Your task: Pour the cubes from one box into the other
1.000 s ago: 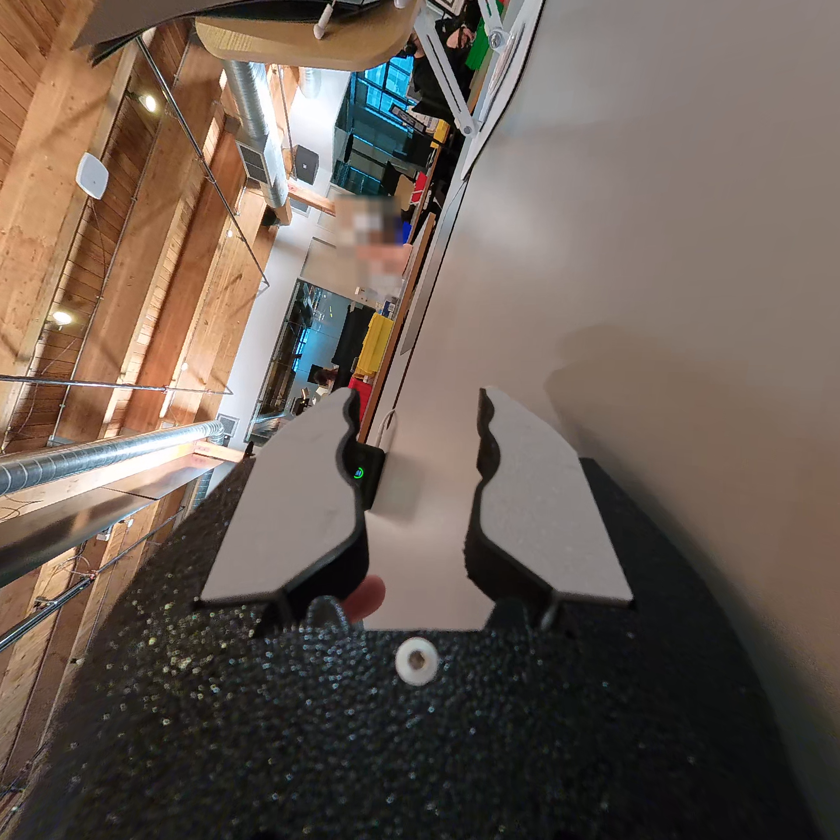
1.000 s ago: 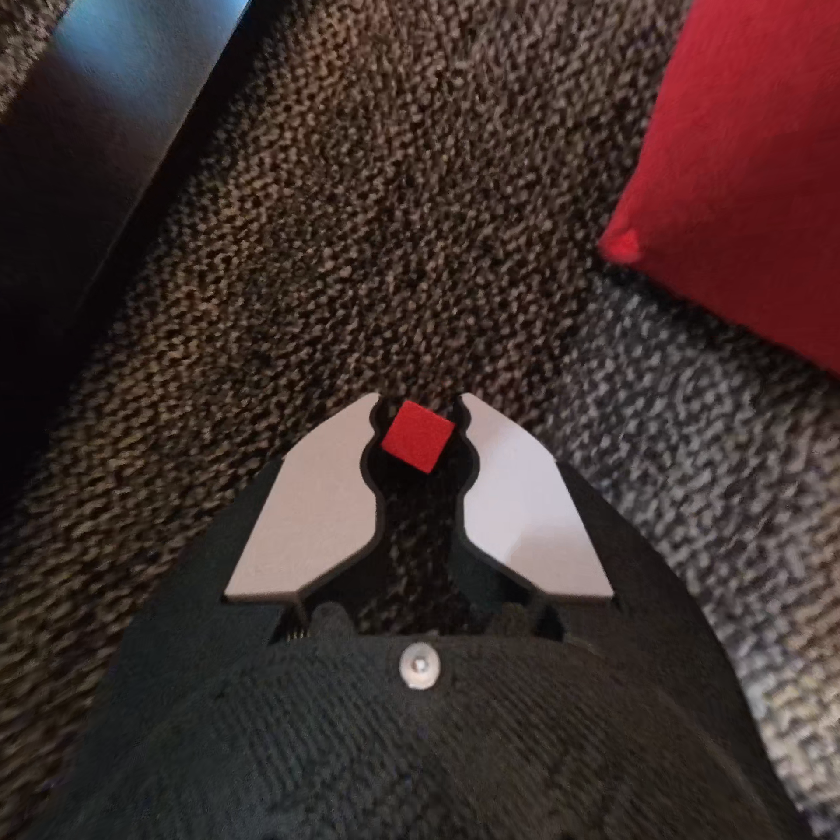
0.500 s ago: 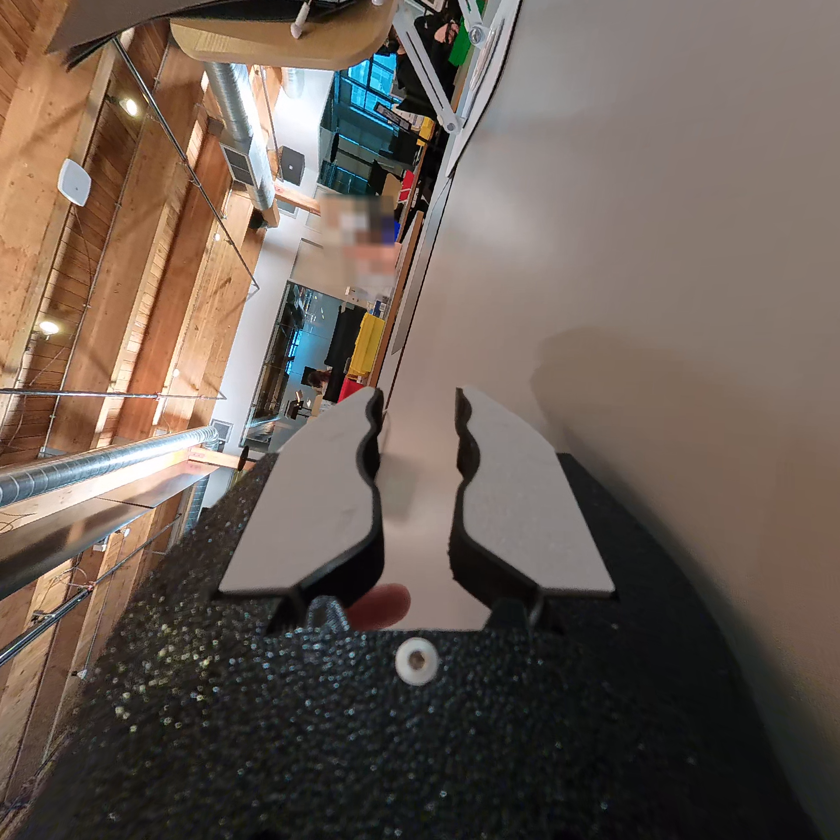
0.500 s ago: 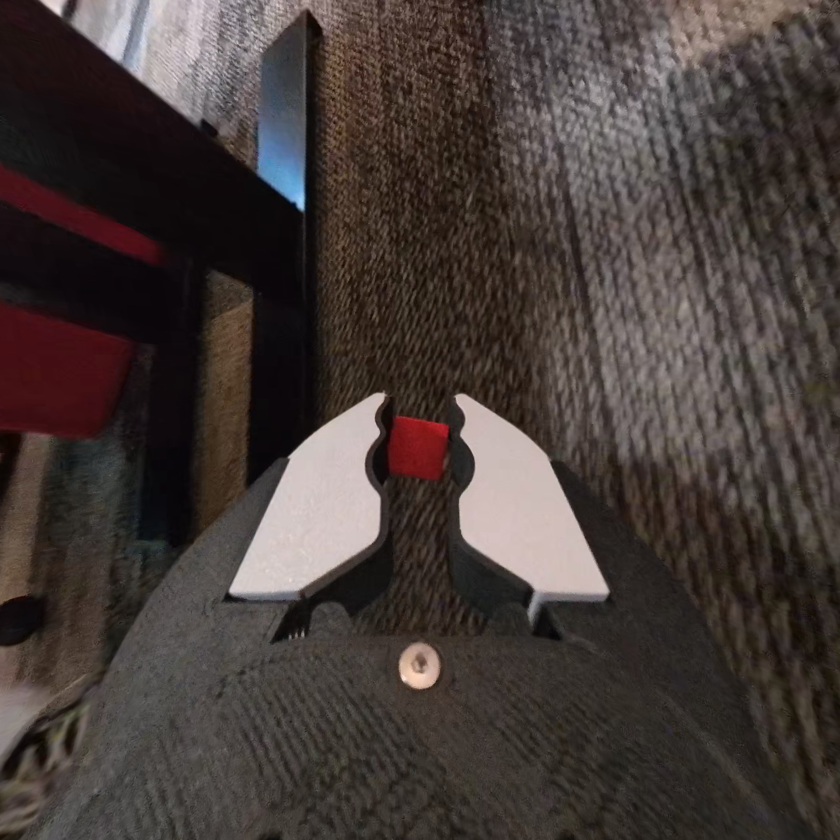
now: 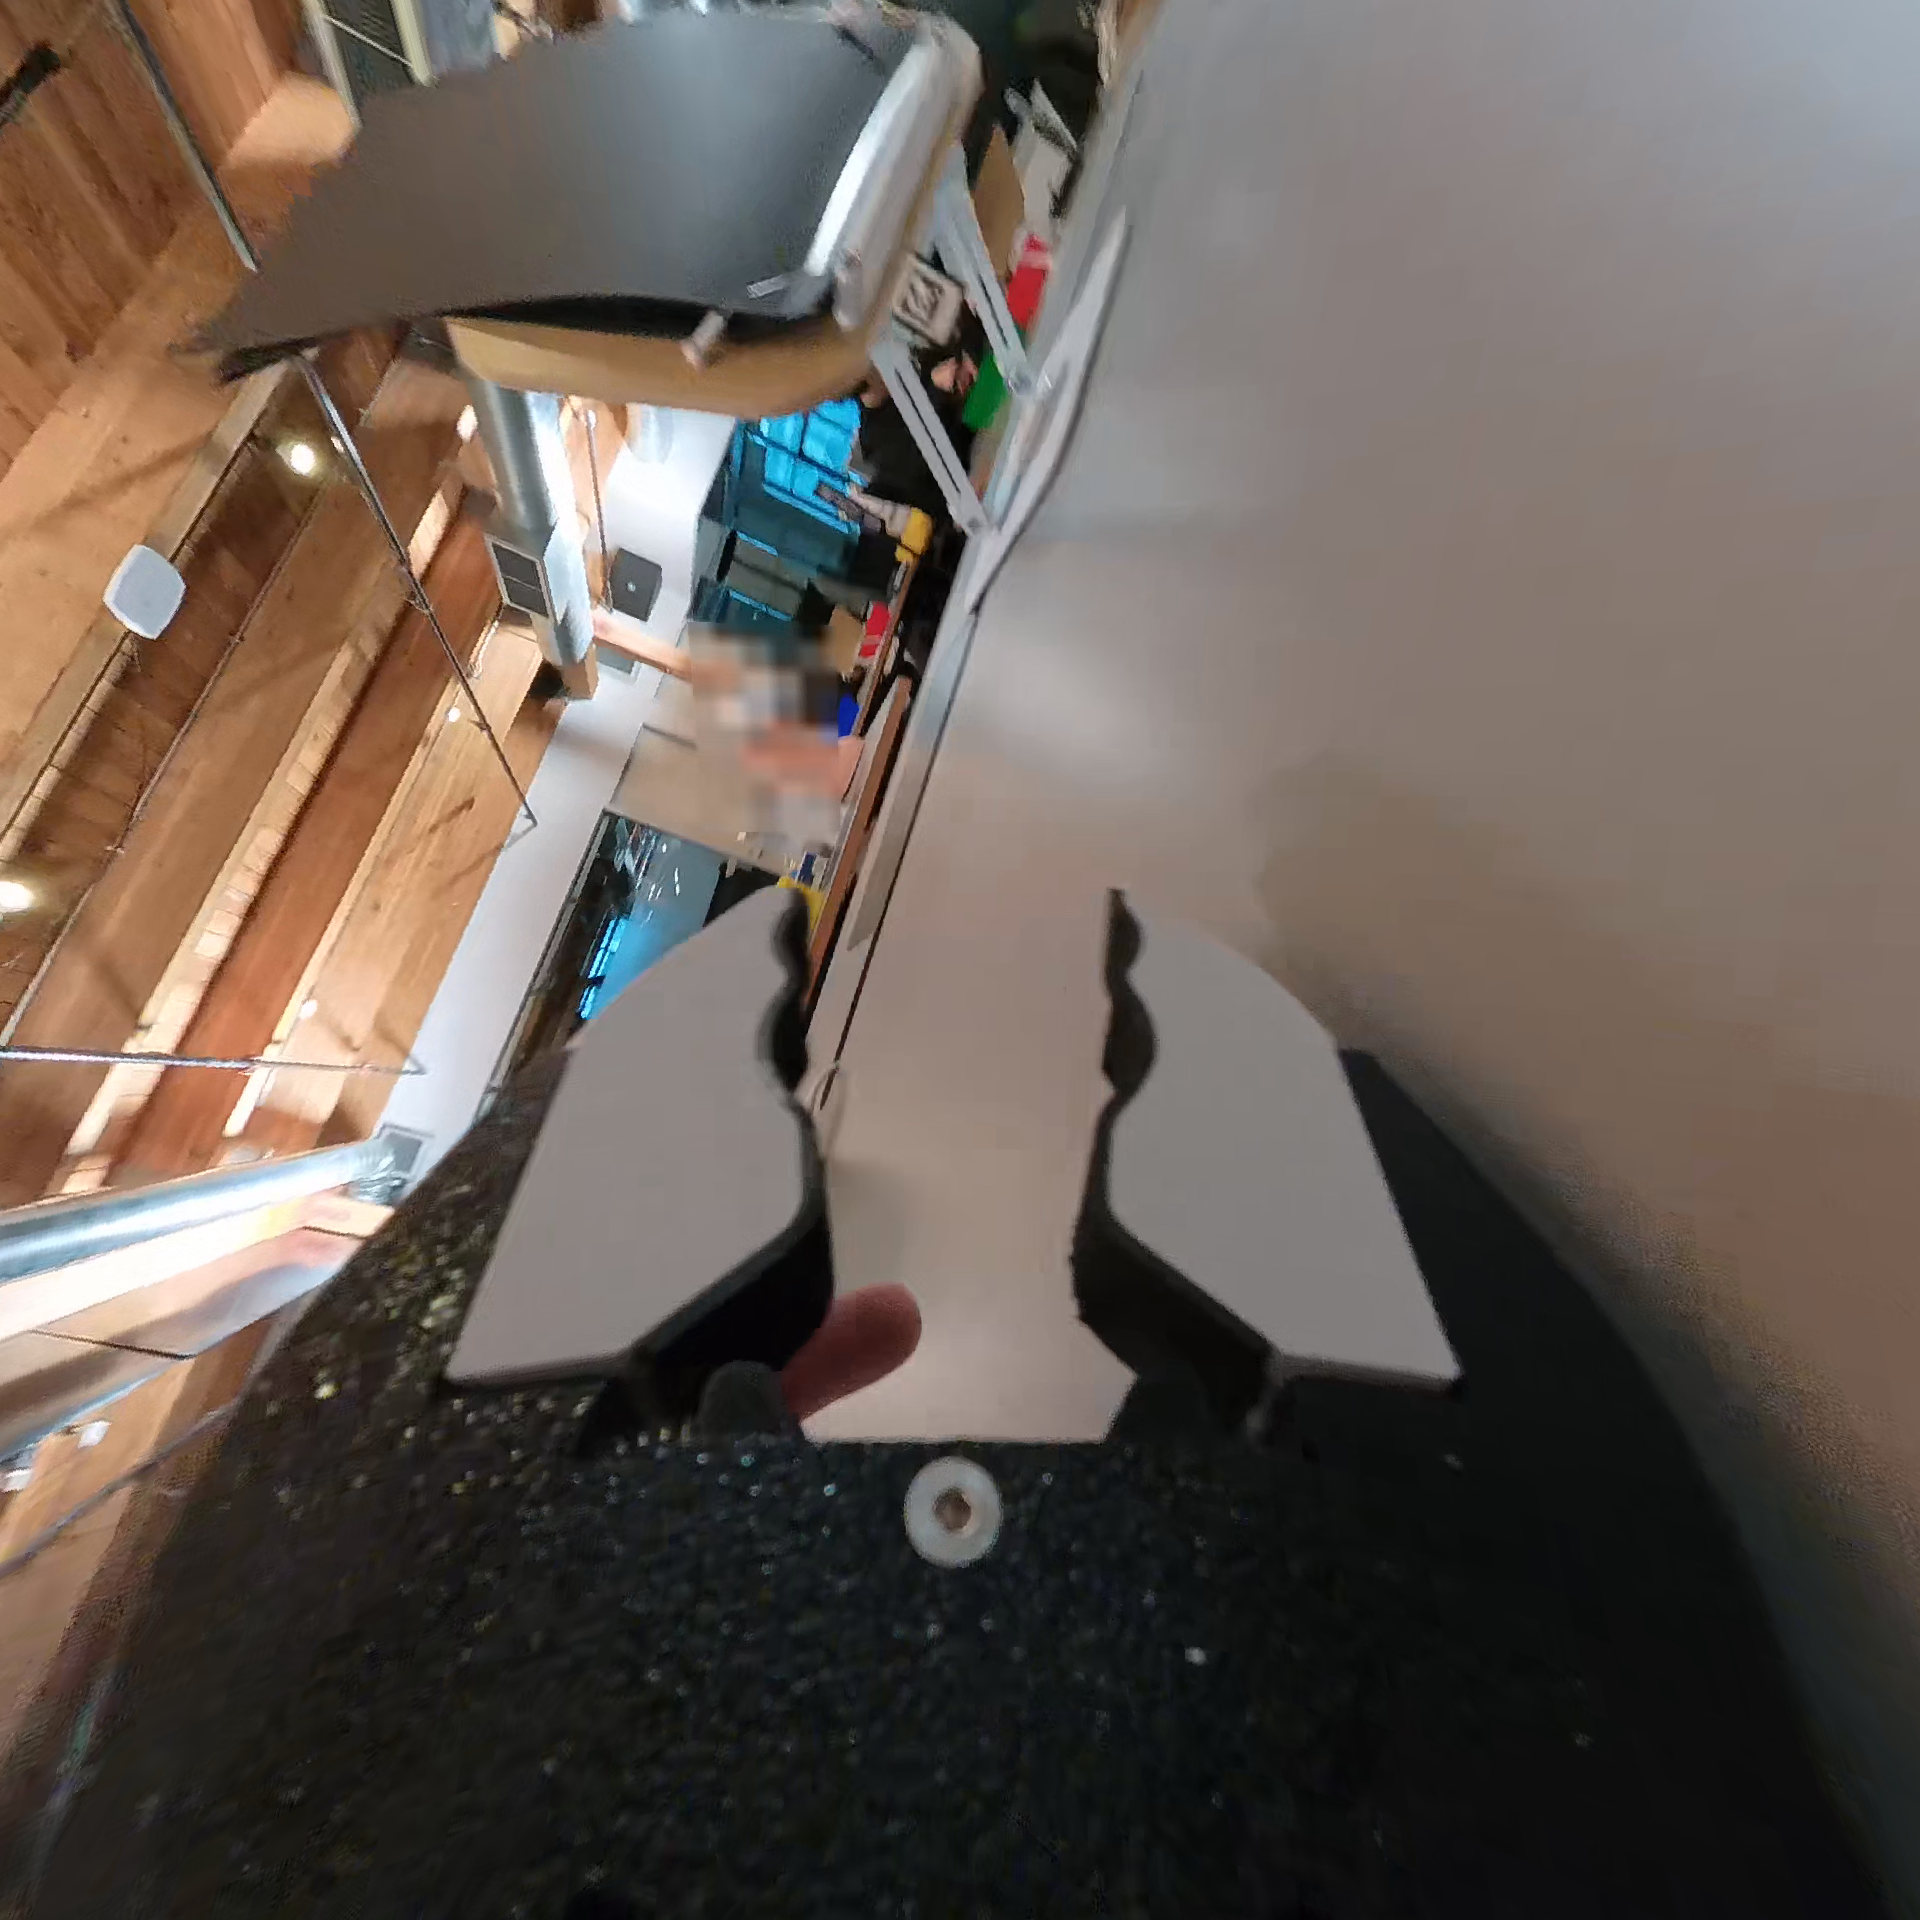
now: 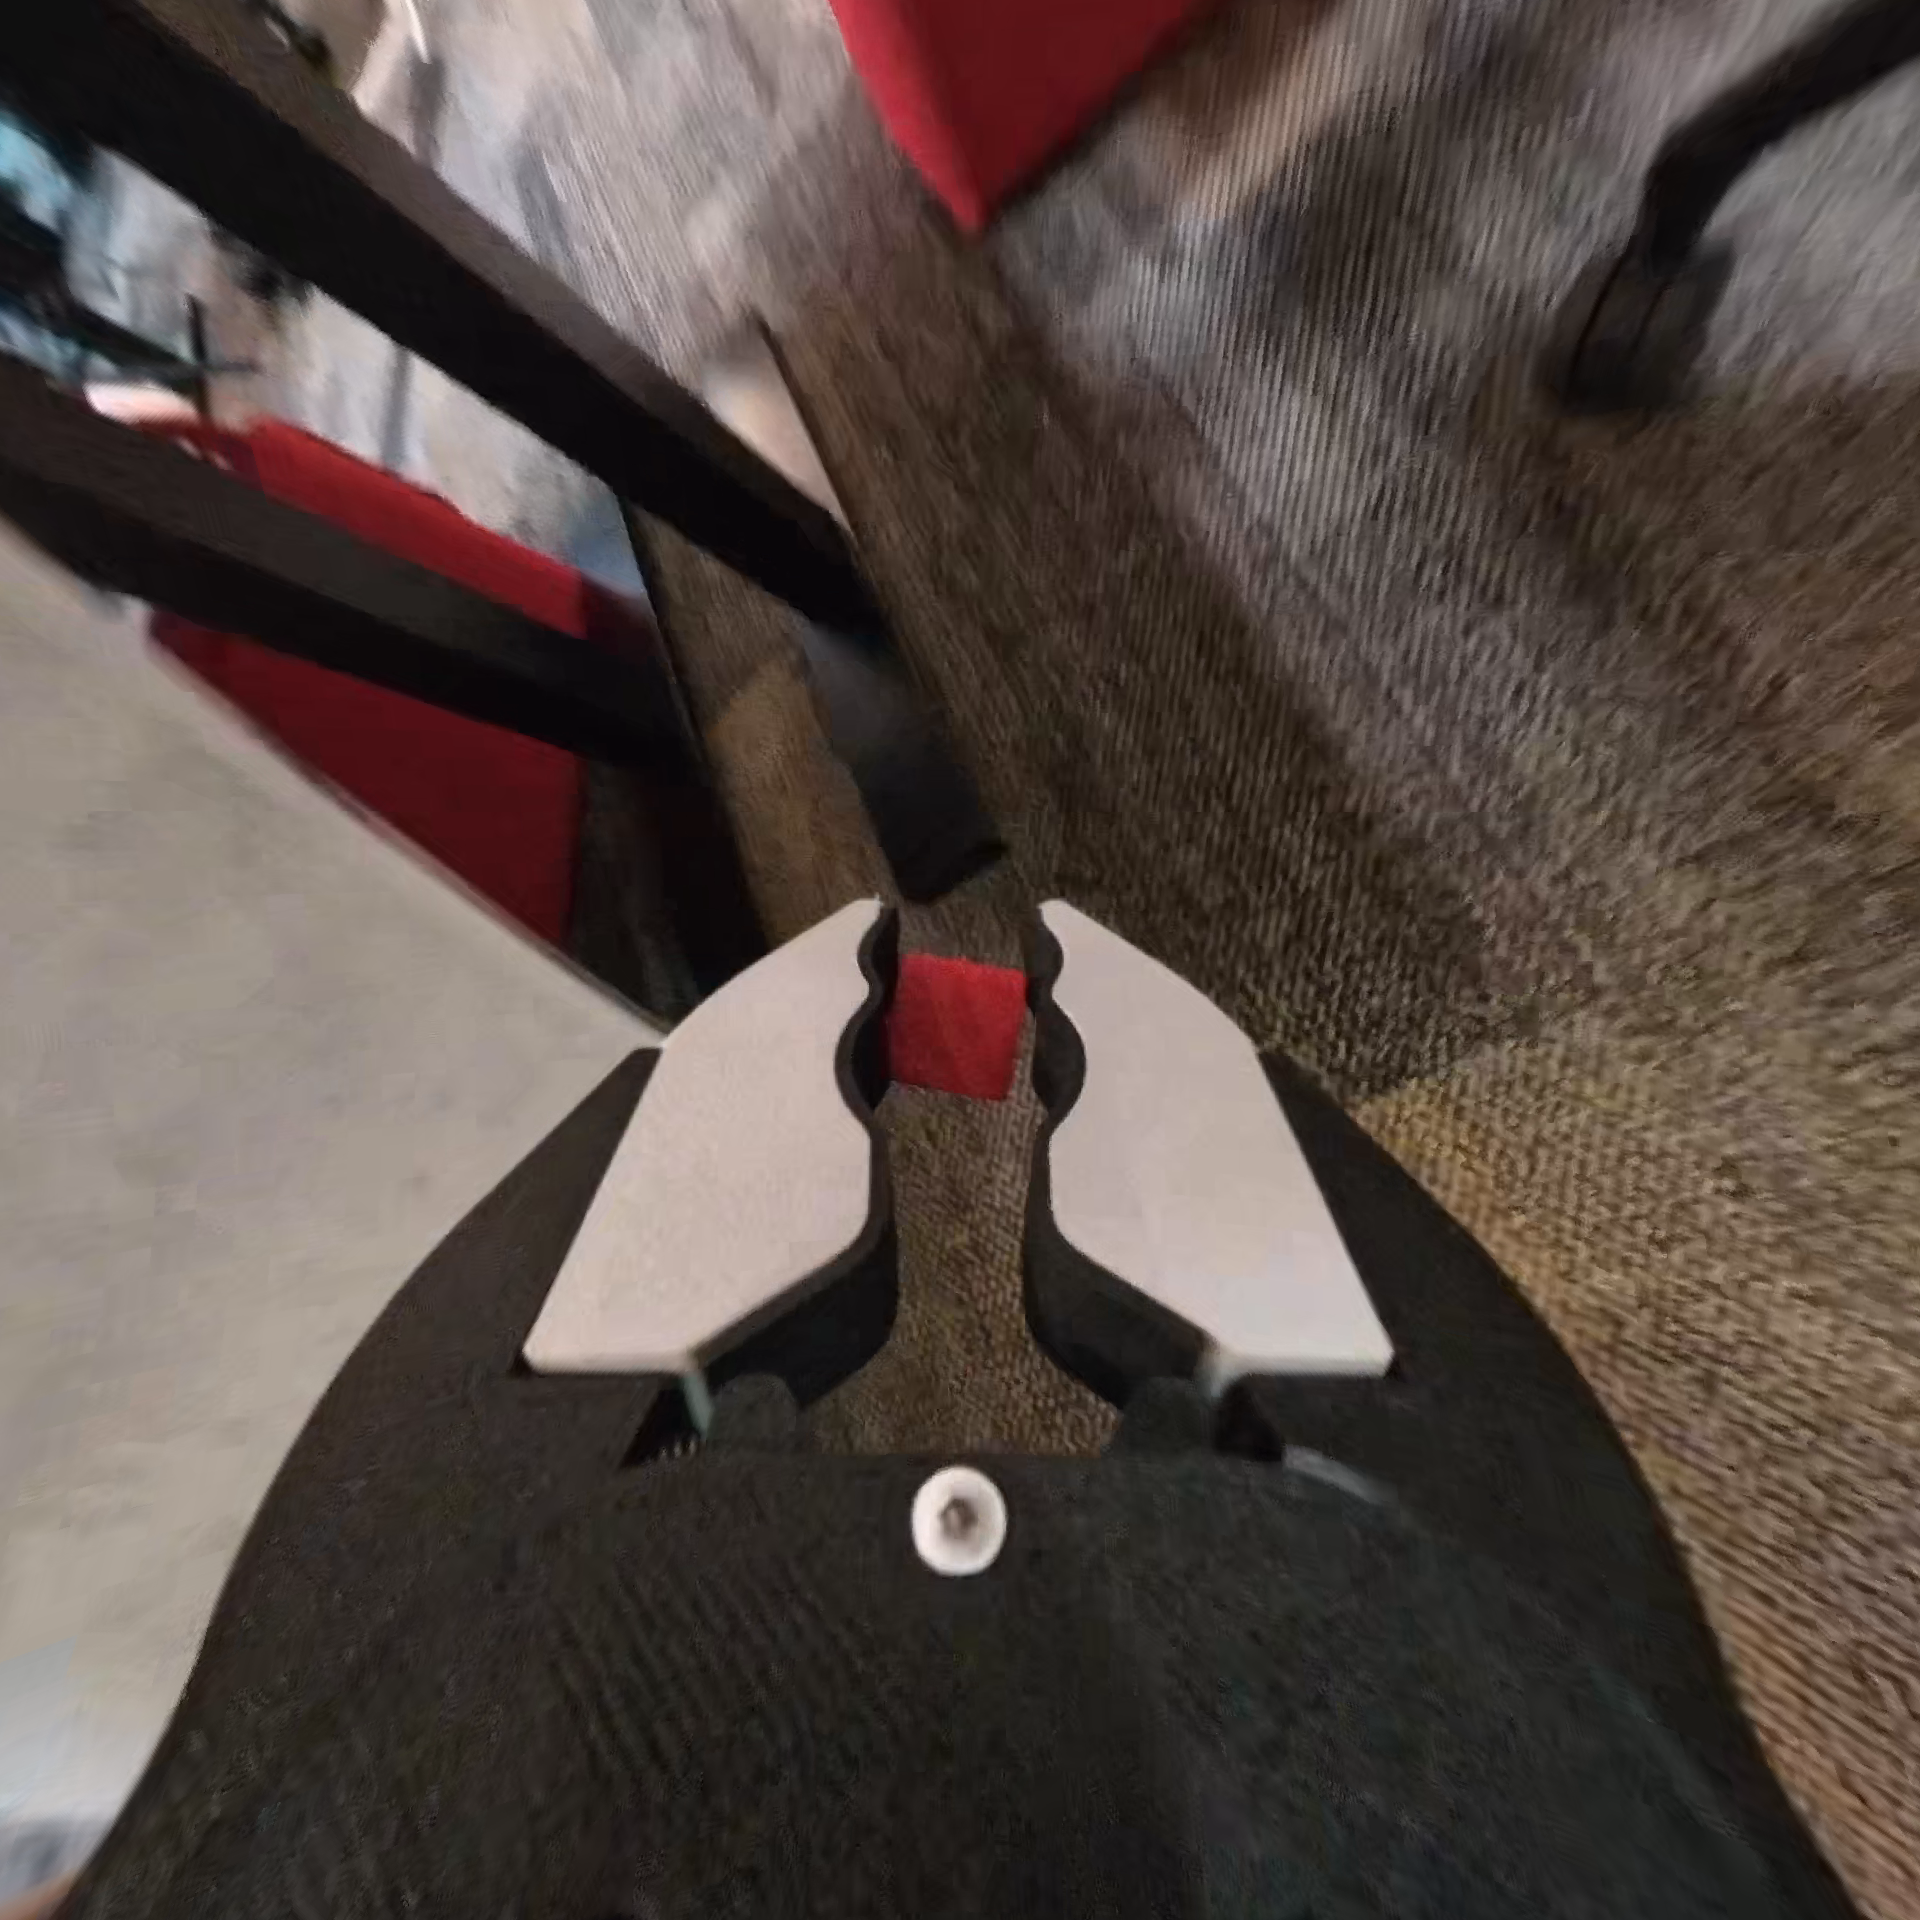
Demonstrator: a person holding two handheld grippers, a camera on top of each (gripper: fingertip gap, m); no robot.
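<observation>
My right gripper [image 6: 956,940] is shut on a small red cube [image 6: 951,1029], held between its fingertips above the carpet [image 6: 1351,727]. The right wrist view is blurred by motion. My left gripper [image 5: 951,925] is open and empty, rolled on its side, lying along a pale grey tabletop [image 5: 1455,520]. A person's fingertip [image 5: 857,1340] shows behind its left finger. Neither box is in view.
In the right wrist view, black table legs [image 6: 436,291] cross the upper left, with red objects behind them [image 6: 416,727] and at the top [image 6: 997,83]. A pale surface [image 6: 208,1039] fills the left. In the left wrist view, a dark curved chair back [image 5: 582,177], wooden walls and ducts.
The right gripper has lifted and swung up from the floor with the red cube, so table legs and a pale surface come into view. The left gripper closed partway, then opened wider, and shifted.
</observation>
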